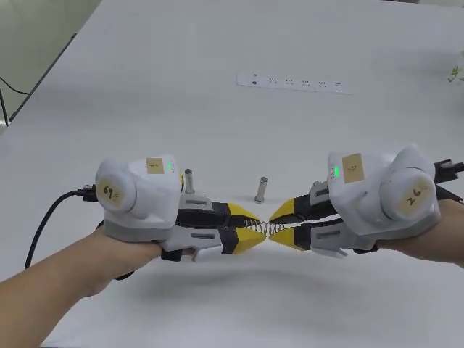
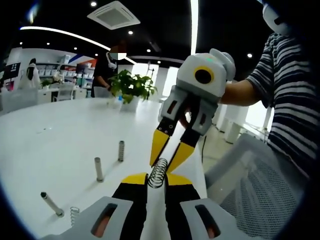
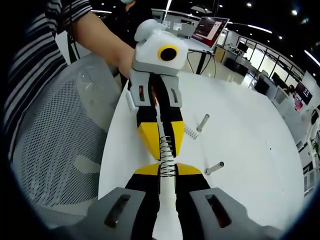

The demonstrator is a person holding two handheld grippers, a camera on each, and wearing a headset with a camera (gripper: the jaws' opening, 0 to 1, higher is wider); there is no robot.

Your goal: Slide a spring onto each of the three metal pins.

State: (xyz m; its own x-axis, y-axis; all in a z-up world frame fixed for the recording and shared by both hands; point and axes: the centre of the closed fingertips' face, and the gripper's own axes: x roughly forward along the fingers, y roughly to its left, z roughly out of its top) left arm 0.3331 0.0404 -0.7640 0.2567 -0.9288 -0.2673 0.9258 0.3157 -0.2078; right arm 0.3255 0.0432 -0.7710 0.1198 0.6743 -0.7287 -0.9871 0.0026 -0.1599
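**A:** Entry one: the step in hand?

**B:** We log it as spring handling, ahead of the first threading. The coil spring [image 3: 166, 155] is held off the white worktable [image 1: 217, 116], strung between the two grippers. We see no pin wearing a spring, so we judge all three are yet to be done.

**A:** Entry two: jaws?

**B:** The left gripper [image 1: 257, 230] has its yellow tips pressed in on one end of the spring. The right gripper [image 1: 279, 226] nips the other end, with only the coil's width between its tips.

**A:** Entry three: pose?

**B:** Both grippers lie roughly level, nose to nose and almost touching. A hand sits behind each, and they hover nearer the person than the pins do.

**A:** Entry four: pins and stock?

**B:** There is one upright pin [image 1: 188, 180] and a second upright pin [image 1: 260, 189] just beyond the tips. A third pin [image 2: 51, 204] lies on its side, with a loose spring [image 2: 74, 215] beside it. A power strip [image 1: 293, 82] sits well beyond.

**A:** Entry five: what does the next move need?

**B:** In our judgement, one gripper must let go. The other then turns the coil upright, lines its bore over a standing pin and lowers it. The lying pin looks as if it needs standing up, or threading where it lies.
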